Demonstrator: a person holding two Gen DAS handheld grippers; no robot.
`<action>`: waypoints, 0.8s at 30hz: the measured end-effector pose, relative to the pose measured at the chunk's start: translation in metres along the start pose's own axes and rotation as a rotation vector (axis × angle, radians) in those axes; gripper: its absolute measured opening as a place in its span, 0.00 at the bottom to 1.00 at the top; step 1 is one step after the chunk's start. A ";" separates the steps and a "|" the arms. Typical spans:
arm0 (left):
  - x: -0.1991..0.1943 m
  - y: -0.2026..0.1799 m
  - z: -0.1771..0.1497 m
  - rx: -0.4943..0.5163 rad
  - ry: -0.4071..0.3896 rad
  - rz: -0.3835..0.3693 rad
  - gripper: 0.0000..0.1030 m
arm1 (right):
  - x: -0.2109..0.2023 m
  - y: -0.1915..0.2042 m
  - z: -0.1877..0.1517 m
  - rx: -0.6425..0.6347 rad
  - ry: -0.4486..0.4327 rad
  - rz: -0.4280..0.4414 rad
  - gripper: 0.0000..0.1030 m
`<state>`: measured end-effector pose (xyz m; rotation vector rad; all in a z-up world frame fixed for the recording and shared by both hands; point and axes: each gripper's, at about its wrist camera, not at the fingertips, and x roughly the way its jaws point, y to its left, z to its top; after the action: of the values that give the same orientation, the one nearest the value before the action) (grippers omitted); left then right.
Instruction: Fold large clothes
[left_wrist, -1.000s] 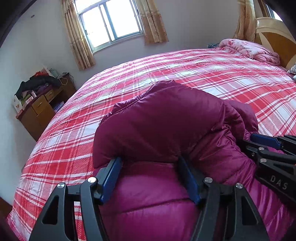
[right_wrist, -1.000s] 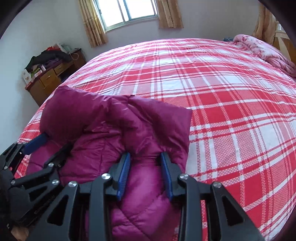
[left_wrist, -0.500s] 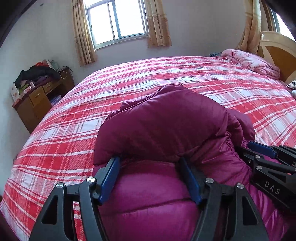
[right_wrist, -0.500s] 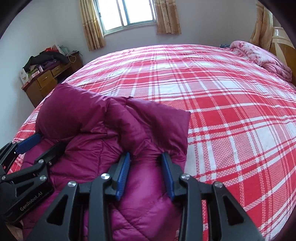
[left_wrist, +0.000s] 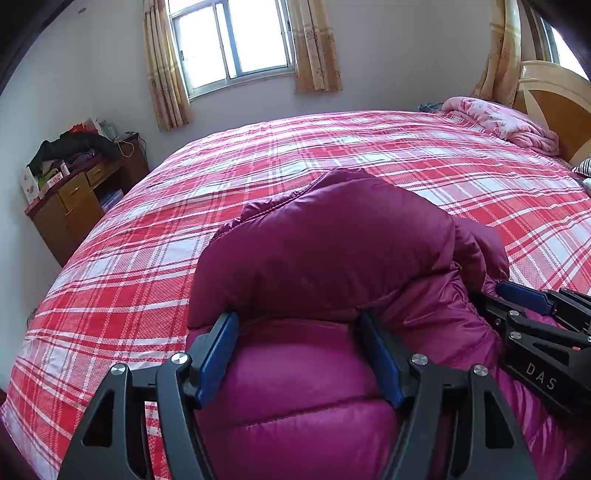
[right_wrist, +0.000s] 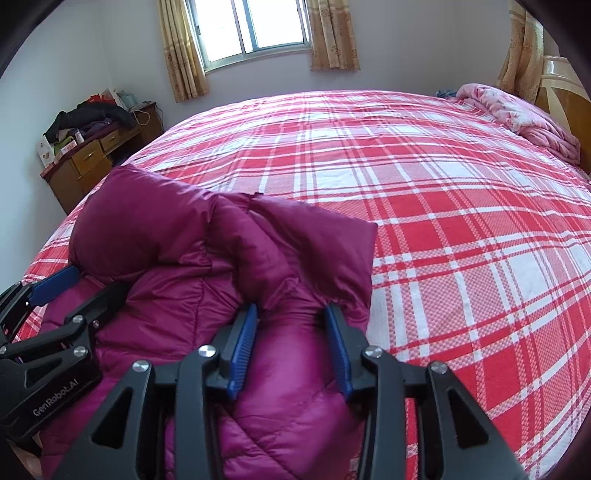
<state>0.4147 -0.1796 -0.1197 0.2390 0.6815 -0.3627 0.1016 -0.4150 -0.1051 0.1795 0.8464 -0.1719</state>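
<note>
Both tools straddle a magenta jacket (left_wrist: 325, 258) low in frame on the plaid bed (left_wrist: 332, 155): left tool (left_wrist: 299, 332) apart, right tool (right_wrist: 291, 325) opening, fabric bulging between their pads. Pad contact is unclear; the jacket's near part is cut off.

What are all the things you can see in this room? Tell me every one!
puffy jacket: one, magenta, near edge of bed, under both tongs
bed cover: one, red and white plaid, spread over the bed
blanket: one, pink, bunched by the headboard
headboard: one, tan wood, far right
window: one, bright, far wall
curtains: beige, beside the window
cabinet: one, brown, left wall, clutter on top
left tongs: black with blue pads, astride the jacket
right tongs: same colours, opening, jacket between them
</note>
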 end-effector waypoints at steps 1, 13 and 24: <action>-0.007 0.003 0.000 -0.018 -0.038 0.017 0.67 | 0.000 -0.001 0.000 0.003 0.000 0.002 0.40; 0.018 0.036 -0.002 -0.186 0.077 0.013 0.67 | 0.001 -0.006 0.000 0.031 -0.003 0.006 0.50; 0.026 0.012 0.001 -0.054 0.097 0.139 0.69 | 0.005 -0.007 0.001 0.036 0.009 -0.020 0.57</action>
<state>0.4389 -0.1757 -0.1351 0.2518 0.7651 -0.2006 0.1037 -0.4229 -0.1091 0.2061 0.8548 -0.2057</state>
